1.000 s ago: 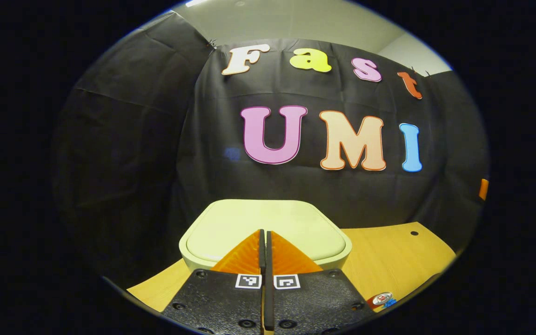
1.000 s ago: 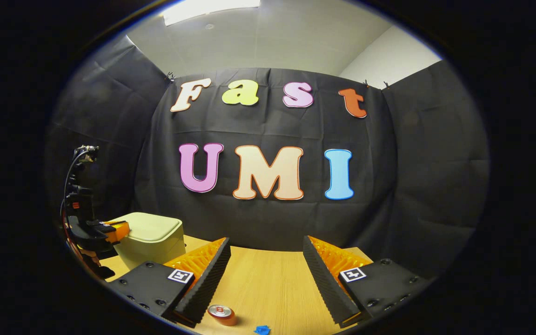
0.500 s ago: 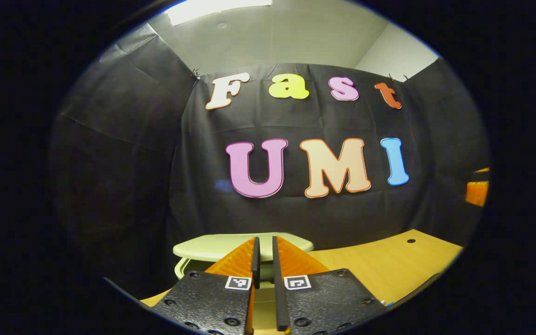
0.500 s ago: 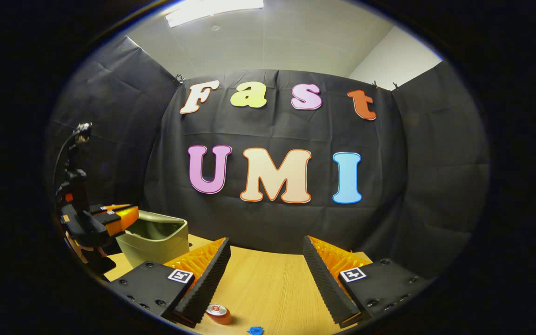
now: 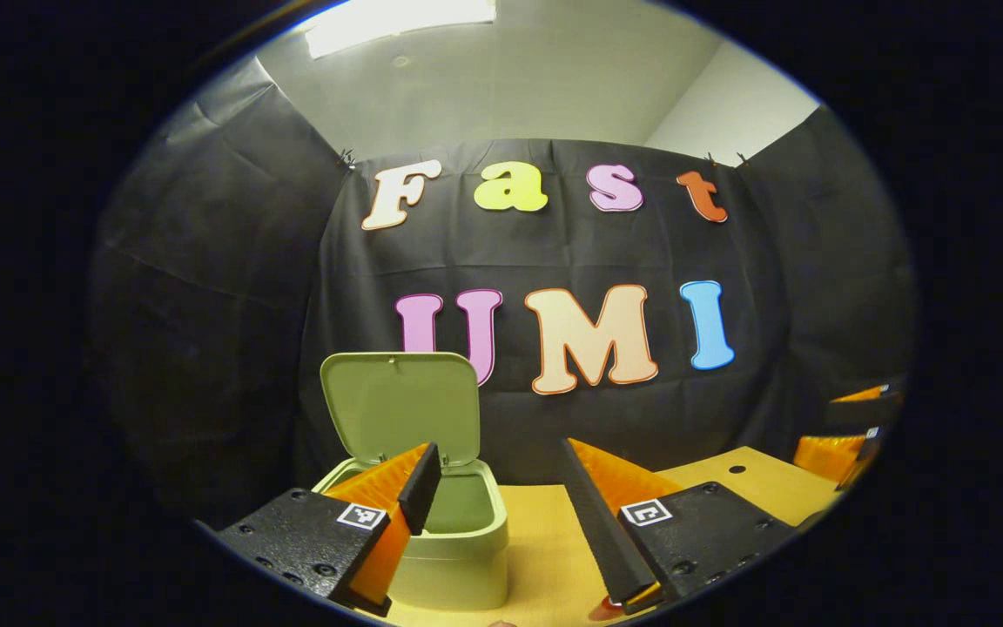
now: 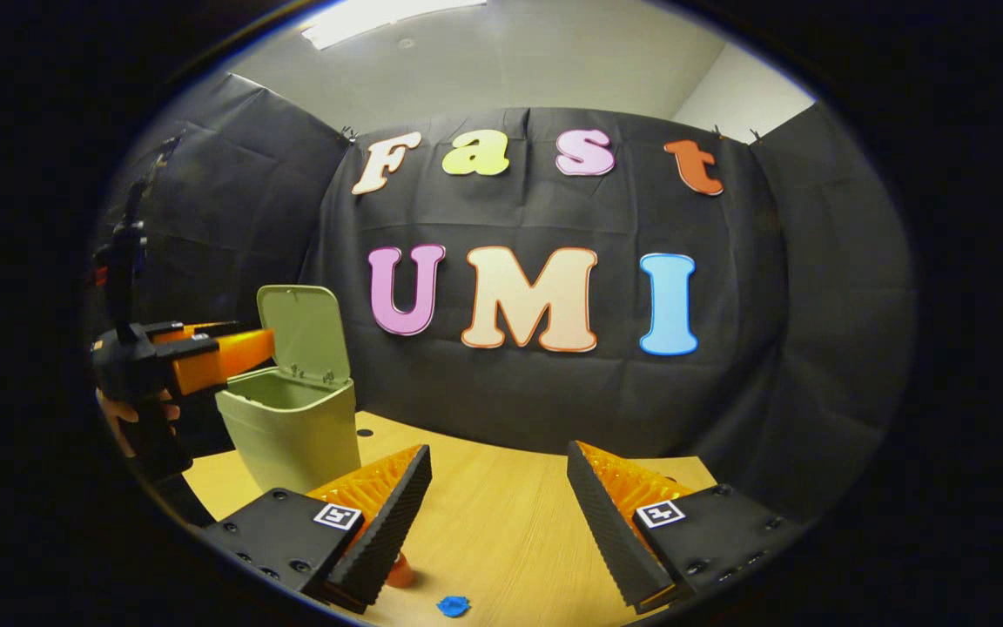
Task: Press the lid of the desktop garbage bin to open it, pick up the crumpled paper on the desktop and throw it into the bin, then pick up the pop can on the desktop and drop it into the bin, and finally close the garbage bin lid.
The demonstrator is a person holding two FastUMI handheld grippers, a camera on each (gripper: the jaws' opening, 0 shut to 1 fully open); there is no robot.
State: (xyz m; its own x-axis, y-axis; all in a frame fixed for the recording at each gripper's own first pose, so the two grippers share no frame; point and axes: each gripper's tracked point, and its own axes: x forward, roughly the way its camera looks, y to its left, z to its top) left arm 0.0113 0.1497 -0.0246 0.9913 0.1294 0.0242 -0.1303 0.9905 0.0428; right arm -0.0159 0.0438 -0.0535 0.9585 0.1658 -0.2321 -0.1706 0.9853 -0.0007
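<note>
Flipped upright since 0.5 s ago — smooth rounded lid [image 5: 400, 407]; left tool [image 5: 501, 475] now spread wide, right tool [image 6: 498, 475] wide.

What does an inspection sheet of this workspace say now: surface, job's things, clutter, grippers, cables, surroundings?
Surface: wooden table, with a small hole near the far edge.
Job's things: bin stands on the table, lid up, its inside showing. Can is mostly hidden behind a finger of the right gripper. Paper: nothing seen.
Clutter: small blue piece on the table.
Grippers: left gripper open, in front of the bin; right gripper open, above the table; both hold nothing.
Cables: one rises from the left gripper.
Surroundings: black cloth wall, white ceiling with a light.
</note>
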